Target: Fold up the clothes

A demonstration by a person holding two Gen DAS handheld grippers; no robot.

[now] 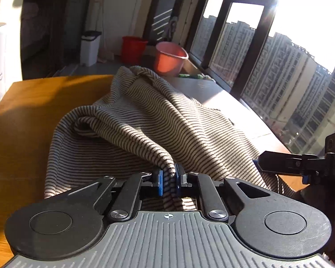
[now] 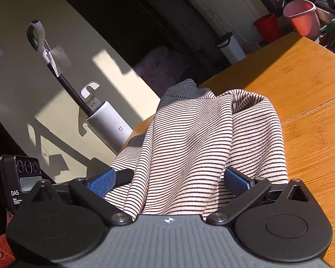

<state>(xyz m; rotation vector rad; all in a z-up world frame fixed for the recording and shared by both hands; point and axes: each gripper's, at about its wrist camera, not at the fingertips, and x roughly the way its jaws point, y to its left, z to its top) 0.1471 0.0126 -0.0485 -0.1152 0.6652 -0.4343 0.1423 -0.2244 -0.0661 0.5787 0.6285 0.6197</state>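
Note:
A beige garment with thin dark stripes (image 1: pixel 145 116) lies bunched on the wooden table (image 1: pixel 29 116). My left gripper (image 1: pixel 168 179) is shut on a fold of its near edge, the cloth pinched between the blue pads (image 1: pixel 160 182). In the right wrist view the same striped garment (image 2: pixel 196 145) drapes between the wide-apart blue pads (image 2: pixel 102 184) of my right gripper (image 2: pixel 169 183), which is open with the cloth lying loose between the jaws. The right gripper also shows at the right edge of the left wrist view (image 1: pixel 260 160).
The table's far edge (image 2: pixel 245 67) drops to the floor. Beyond it stand a pink bucket (image 1: pixel 170 58), a red bucket (image 1: pixel 132 49) and a white bin (image 1: pixel 90 47). A large window (image 1: pixel 279 78) runs along the right. A white stick vacuum (image 2: pixel 107 120) leans by the wall.

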